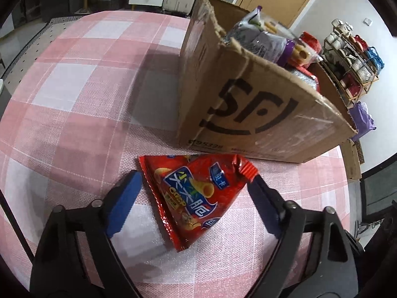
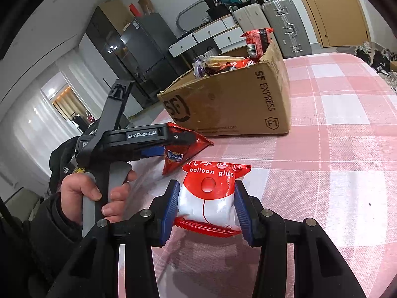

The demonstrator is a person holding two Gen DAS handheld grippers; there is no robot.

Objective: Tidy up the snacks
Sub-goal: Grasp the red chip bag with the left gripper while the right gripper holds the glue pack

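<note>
A pink-and-white checked tablecloth [image 1: 74,79] covers the whole table, and on it stands an open cardboard SF Express box [image 1: 250,114], already piled with snack bags: a purple-and-silver wafer-roll bag [image 1: 258,37] on top, red packs beside it. Behind the table are white drawers [image 2: 211,34], a dark glass-fronted cabinet [image 2: 129,49] and grey suitcases [image 2: 285,24]; off to one side a wire rack of cups [image 1: 352,57].

Just in front of the box wall lies a red triangular crisp packet [image 1: 191,196], flat on the cloth. The left gripper [image 1: 193,188] is tipped down over it, blue pads spread either side. One pad touches the crimped corner of the packet; the other stands clear, so nothing is clamped. The box is close ahead of those fingers.

Nearer the table edge, the right gripper [image 2: 206,203] is squeezed onto a white-and-red packet marked "balloon glue" [image 2: 211,193], pads pressing both sides. Whether that packet rests on the cloth or hangs just above it is hard to judge.

A bare hand [image 2: 86,198] in a dark sleeve grips the left gripper's handle. The box's depths are hidden.
</note>
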